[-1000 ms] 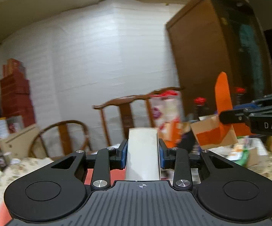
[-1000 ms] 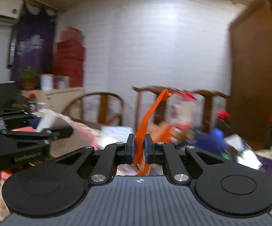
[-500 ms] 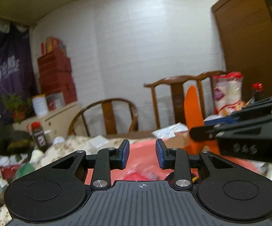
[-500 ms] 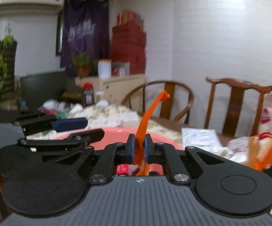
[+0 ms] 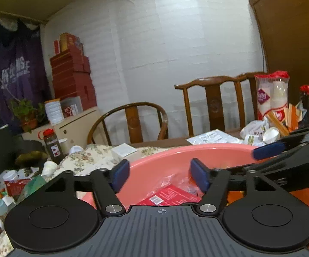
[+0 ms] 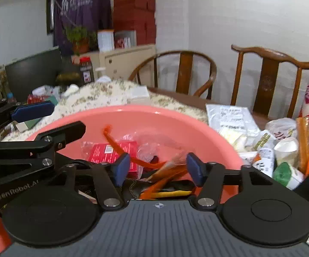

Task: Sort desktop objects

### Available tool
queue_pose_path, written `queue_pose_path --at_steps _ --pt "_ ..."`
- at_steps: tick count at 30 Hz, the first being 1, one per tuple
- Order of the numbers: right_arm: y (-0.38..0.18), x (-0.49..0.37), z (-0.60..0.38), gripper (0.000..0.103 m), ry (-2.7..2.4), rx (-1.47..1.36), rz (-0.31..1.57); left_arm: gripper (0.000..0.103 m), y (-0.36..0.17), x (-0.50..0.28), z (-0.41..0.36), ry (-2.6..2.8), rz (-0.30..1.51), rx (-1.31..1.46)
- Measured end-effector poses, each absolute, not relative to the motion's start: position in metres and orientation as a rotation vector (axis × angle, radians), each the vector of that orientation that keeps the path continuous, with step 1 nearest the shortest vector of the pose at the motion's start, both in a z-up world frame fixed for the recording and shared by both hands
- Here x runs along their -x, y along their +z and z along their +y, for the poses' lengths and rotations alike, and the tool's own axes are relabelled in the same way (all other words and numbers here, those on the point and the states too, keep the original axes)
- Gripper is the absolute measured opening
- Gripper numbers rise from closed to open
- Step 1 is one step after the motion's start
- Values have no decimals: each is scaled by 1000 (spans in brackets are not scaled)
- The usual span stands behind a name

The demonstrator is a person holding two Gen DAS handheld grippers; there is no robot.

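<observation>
Both grippers hover over a pink basin. My left gripper has its jaws opening, with nothing between the blue pads. The right gripper is opening too; the orange strip lies loose in the basin beyond its pads, touched by neither. A red box and clear wrappers lie on the basin's bottom. The right gripper reaches in from the right in the left wrist view. In the right wrist view the left gripper comes in from the left. The white box is out of sight.
A flowered cloth covers the table behind the basin. Paper cups, bags and orange sticks crowd the right side. A dark bottle with a red cap and small packets stand at the left. Two wooden chairs stand behind the table.
Both grippers swung left and came over the pink basin. The left gripper let go of the white box, the right one let go of the orange strip, and both now stand wide.
</observation>
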State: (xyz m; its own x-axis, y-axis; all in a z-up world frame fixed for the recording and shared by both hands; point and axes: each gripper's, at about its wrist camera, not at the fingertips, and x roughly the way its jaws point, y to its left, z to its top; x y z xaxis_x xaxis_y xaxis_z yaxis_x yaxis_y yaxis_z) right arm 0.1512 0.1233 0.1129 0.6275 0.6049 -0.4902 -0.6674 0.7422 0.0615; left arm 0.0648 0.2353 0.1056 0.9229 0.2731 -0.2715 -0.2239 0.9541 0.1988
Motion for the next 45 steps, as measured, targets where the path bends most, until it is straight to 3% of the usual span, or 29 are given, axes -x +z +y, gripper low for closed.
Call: queue_pose_path --at_steps 3,7,19,24,28,31,33,45 --pt "116 -146 106 79 745 72 515 80 106 -62 237 263 300 -152" --pt "116 -130 78 83 806 -42 548 81 102 -58 234 252 313 -147" --pt "99 -95 89 83 878 40 608 86 96 -23 217 298 388 -217" --pt "94 -87 104 84 922 44 646 92 97 -10 238 334 390 -119" --pt "92 -78 120 89 943 73 649 92 100 -11 243 342 391 -116" --pt "89 -75 136 87 923 120 619 93 98 -17 240 330 395 -128" --pt "85 -76 143 77 904 145 606 93 96 -20 239 326 395 -132" --pt "120 -116 152 75 833 189 542 97 116 -43 262 394 368 -60"
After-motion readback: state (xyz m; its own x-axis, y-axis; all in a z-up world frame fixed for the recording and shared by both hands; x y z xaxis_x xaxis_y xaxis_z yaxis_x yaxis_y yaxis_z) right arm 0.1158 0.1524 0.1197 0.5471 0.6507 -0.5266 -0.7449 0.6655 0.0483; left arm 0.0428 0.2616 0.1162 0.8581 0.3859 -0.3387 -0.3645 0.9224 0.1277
